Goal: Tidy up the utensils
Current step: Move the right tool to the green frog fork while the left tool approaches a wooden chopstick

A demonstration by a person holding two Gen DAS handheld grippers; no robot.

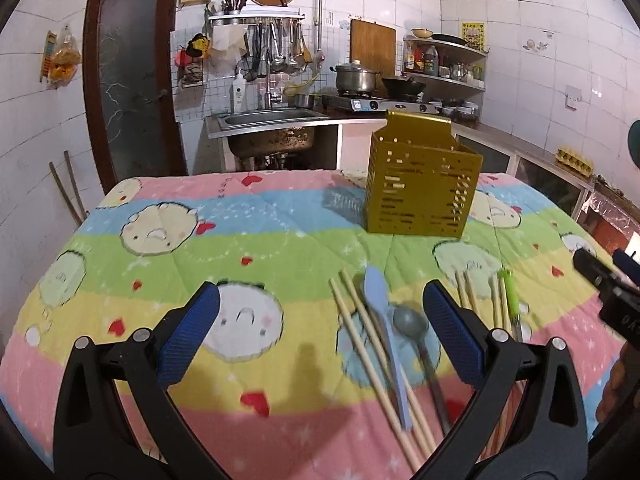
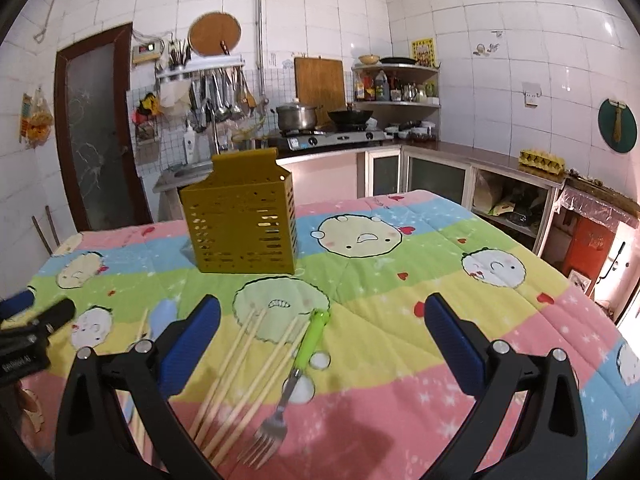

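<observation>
Both grippers, left (image 1: 322, 334) and right (image 2: 322, 344), gape wide, holding nothing. Chopsticks (image 2: 244, 376), fork (image 2: 296, 380), spoon (image 1: 412, 330) lie near; caddy (image 1: 420, 188) stands far.

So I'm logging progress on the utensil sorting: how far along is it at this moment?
Nothing looks done: no handles show above the gold holder. Nothing is in hand either; the left gripper and right gripper are both open and empty. Still lying on the quilt: the chopsticks, green-handled fork, blue spatula and grey spoon.
</observation>
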